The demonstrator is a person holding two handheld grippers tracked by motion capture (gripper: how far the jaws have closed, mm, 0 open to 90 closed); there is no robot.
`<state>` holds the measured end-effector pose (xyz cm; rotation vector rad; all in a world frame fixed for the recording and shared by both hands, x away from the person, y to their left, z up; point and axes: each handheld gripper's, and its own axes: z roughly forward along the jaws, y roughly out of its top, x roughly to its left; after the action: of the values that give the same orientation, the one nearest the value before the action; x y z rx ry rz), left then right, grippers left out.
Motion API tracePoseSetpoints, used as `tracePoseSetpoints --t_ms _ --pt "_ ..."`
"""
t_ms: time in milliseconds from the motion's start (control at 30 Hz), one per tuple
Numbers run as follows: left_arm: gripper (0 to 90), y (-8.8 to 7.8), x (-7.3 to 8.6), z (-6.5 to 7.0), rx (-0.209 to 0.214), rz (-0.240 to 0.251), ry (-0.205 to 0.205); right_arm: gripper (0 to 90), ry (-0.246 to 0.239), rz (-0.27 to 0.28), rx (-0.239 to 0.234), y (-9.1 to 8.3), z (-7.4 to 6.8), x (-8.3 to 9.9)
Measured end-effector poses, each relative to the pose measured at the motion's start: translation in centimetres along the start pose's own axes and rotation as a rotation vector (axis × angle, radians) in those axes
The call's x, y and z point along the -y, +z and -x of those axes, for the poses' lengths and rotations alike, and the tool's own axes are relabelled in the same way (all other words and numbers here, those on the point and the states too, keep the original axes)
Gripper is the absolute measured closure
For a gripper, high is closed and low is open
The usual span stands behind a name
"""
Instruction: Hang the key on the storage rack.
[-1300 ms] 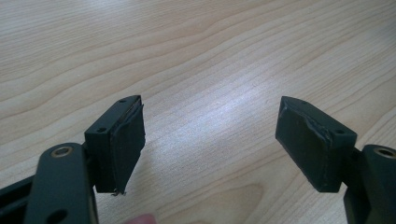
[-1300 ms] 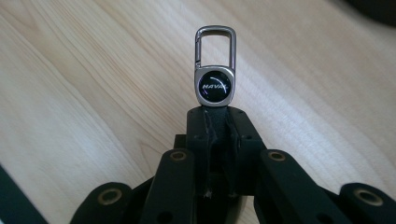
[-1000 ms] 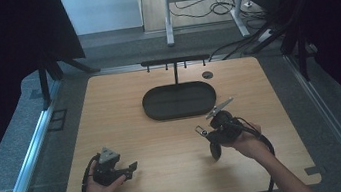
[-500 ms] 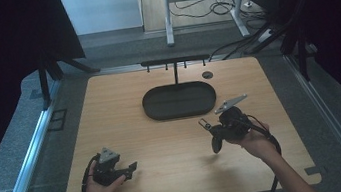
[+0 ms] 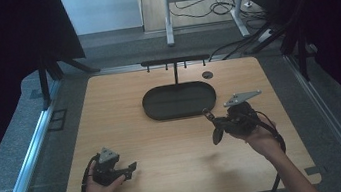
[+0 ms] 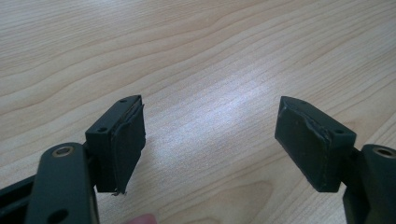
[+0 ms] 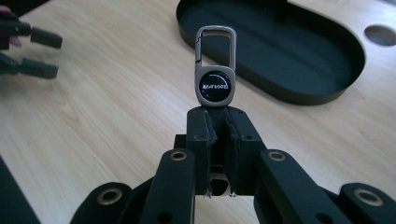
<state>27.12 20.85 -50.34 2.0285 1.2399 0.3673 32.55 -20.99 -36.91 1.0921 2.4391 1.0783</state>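
A metal key chain (image 7: pixel 215 84), a carabiner loop above a round black badge, stands up from my right gripper (image 7: pixel 219 119), whose pads are shut on its lower end. In the high view that gripper (image 5: pixel 214 120) hovers over the table's right half, just in front of and right of the black oval tray (image 5: pixel 179 101), with the key chain (image 5: pixel 206 113) at its tip. My left gripper (image 5: pixel 131 169) rests near the front left of the table. Its jaws stand wide apart with only bare wood between them (image 6: pixel 210 130). It also appears far off in the right gripper view (image 7: pixel 49 53).
The oval tray (image 7: pixel 280 42) lies empty at mid-table. Behind it a black rack with small hooks (image 5: pixel 173 61) stands on a thin post. A round hole (image 5: pixel 207 75) sits in the wooden tabletop (image 5: pixel 165 142) to the tray's right. A desk frame and cables lie beyond the table.
My right gripper has risen and drifted a little to the right, carrying the key chain. The left gripper has stayed where it was.
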Motion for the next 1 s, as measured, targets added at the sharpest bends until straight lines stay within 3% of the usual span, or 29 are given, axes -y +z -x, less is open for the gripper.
tracePoseSetpoints --t_ms 500,1000 --pt "25.1 0.0 0.0 0.0 0.002 -0.003 0.002 80.9 0.040 0.111 0.041 -1.4 1.1 -1.1" --pt "25.0 0.1 0.0 0.0 0.009 -0.005 0.006 80.9 0.047 0.132 0.079 -1.2 2.8 -3.7"
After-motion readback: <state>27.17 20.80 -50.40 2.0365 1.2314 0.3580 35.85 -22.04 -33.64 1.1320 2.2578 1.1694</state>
